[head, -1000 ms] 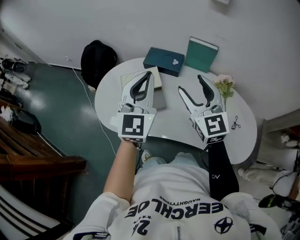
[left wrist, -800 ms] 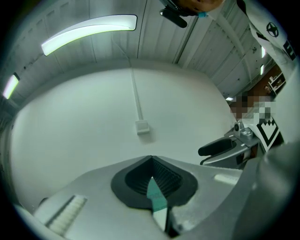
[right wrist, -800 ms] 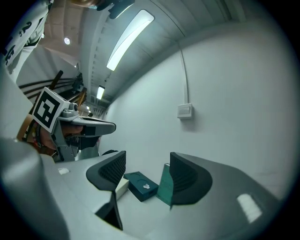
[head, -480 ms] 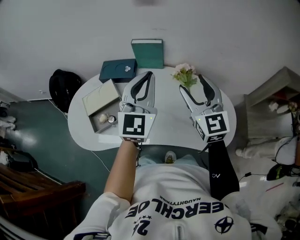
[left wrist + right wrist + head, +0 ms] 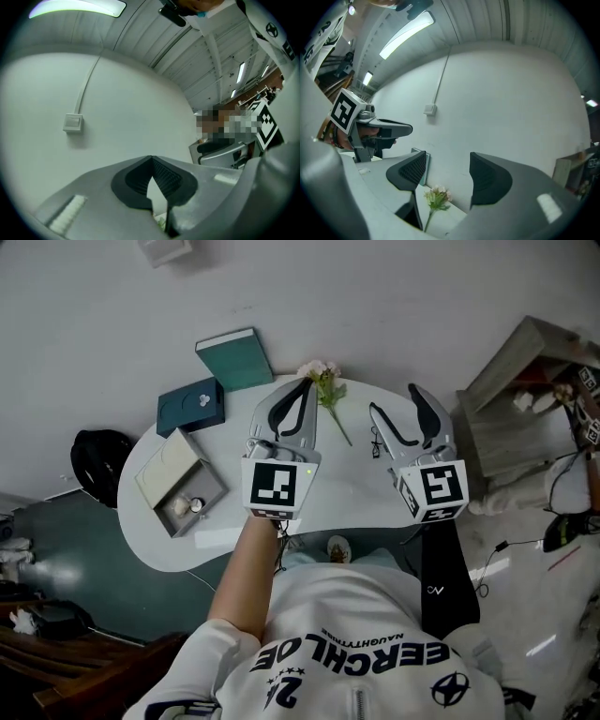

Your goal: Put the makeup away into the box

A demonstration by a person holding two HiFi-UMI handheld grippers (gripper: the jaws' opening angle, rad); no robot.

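Two tools hang over the white bench (image 5: 347,486), both empty. The left tool (image 5: 302,386) has its jaws pressed together at the tips with nothing between them, and the right tool (image 5: 395,401) has its jaws spread, framing only a sprig of pale flowers (image 5: 435,197) by the wall.

The open grey box (image 5: 159,470) lies well apart from both, at the bench's left end. Two small round pieces (image 5: 188,506) already sit in its tray. They are probably makeup, though they are too small to be sure. A small dark wiry item (image 5: 375,439) lies near the right tool, and I cannot tell what it is.

The main risk is the flowers. They stand just beside the left tool's tips, so a careless sweep towards the box could knock them over. The dark teal case (image 5: 192,404) and the upright teal book (image 5: 234,356) also crowd the box's far side. The left tool would need to spread before it could grasp anything.

The legible writing is on the person's shirt: "ERCHLOE", "NAUGHTYTIME" and a large "2". The teal case bears a pale emblem, but no words.
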